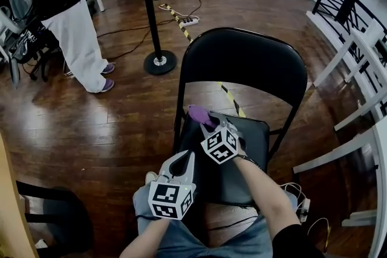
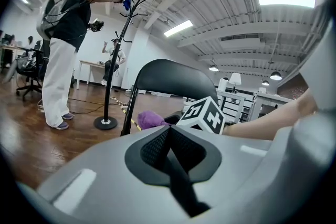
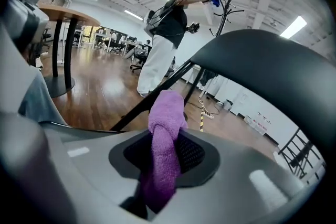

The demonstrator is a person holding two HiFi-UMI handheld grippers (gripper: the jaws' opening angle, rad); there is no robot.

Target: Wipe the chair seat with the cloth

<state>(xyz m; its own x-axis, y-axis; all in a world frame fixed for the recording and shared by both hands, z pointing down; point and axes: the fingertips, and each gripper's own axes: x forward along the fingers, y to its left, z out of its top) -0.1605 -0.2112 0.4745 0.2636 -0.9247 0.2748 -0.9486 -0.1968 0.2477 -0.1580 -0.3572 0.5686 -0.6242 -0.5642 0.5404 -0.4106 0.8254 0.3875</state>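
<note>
Your right gripper (image 1: 216,125) pinches the purple cloth (image 1: 199,113) between its jaws; the bunched end protrudes past the tips toward 11 o'clock, over the far-left corner of the chair seat (image 1: 257,133); contact with the seat cannot be confirmed; in my judgement, press the bunch flat and sweep toward 3 o'clock in overlapping passes; your left gripper (image 1: 184,161), jaws pressed together and empty, waits at 7 o'clock

The head view looks steeply down onto the folding chair (image 1: 242,63) at frame centre. The left gripper view sits low at the front of the seat (image 1: 257,136), facing the backrest (image 2: 170,78); the right gripper view, closer in, looks upward with the backrest across its upper right. All three share the chair, purple cloth (image 1: 199,113), standing person (image 1: 75,27) and coat stand (image 1: 151,9).
</note>
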